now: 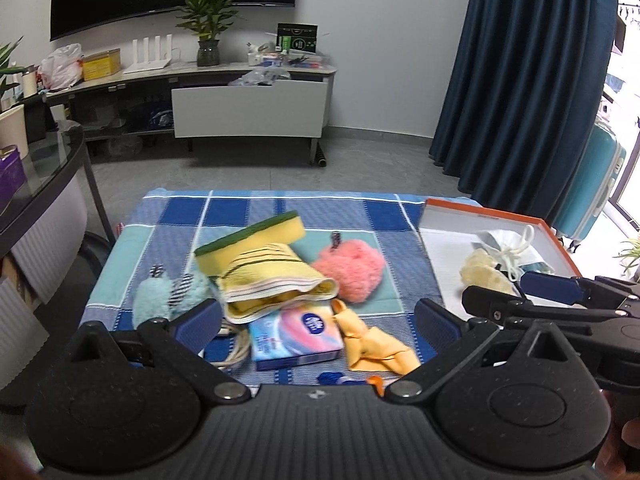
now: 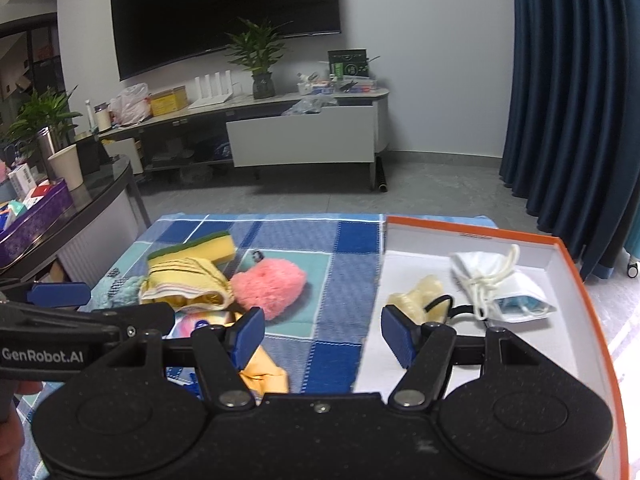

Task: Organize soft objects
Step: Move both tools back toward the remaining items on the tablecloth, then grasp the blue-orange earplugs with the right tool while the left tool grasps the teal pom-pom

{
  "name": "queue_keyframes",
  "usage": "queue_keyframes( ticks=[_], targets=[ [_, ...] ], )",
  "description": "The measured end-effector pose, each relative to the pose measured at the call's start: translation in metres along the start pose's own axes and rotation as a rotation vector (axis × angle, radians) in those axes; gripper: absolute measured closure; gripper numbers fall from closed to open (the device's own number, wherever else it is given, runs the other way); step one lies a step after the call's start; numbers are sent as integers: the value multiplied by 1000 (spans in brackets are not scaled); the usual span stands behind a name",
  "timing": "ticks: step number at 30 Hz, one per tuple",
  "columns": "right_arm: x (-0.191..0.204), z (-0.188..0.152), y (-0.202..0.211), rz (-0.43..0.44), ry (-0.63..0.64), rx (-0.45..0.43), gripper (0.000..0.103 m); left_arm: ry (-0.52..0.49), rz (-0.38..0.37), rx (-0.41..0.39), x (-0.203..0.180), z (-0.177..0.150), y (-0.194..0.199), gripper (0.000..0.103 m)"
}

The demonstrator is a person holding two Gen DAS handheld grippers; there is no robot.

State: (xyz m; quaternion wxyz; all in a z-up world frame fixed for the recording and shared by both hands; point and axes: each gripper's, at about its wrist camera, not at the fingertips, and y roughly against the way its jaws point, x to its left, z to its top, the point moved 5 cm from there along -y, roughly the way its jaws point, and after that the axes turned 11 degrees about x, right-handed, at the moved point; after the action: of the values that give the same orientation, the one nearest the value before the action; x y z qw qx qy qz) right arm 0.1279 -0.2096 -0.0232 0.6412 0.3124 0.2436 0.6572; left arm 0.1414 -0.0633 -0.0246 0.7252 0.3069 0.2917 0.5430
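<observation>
— Which way from the jaws? Left gripper over the near edge of the worktop, jaws spread wide, nothing between them. Directly ahead: tissue pack, striped yellow cloth just behind it, folded orange cloth beside the pack toward the right edge.

— And the right gripper?

— Likewise wide open and empty, straddling the boundary between checked cover and box. Pink pom-pom ahead and toward the left edge, nearer these jaws than the left pair's, judging by the right wrist view.

— Long axes?

— Yellow-green sponge running roughly left edge to right edge, partly under the striped cloth. Pom-pom round, no axis worth naming. Pale blue fluffy item at the near left corner, closest to the left jaws.

— Box contents?

— At the right edge, shallow, orange-rimmed: white drawstring pouch toward the far side, cream knobbly piece nearer, just past the right jaws. Plenty of bare floor left. Probably more pile items headed there.
</observation>
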Motion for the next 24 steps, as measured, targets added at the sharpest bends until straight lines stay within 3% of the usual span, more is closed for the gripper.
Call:
queue_keyframes(
  ticks=[16, 24],
  targets=[
    [33, -16, -27, 39, 54, 76, 25, 49, 33, 24, 42, -16, -2, 0],
    [51, -40, -49, 112, 103, 160, 26, 68, 71, 57, 70, -33, -6, 0]
  ],
)
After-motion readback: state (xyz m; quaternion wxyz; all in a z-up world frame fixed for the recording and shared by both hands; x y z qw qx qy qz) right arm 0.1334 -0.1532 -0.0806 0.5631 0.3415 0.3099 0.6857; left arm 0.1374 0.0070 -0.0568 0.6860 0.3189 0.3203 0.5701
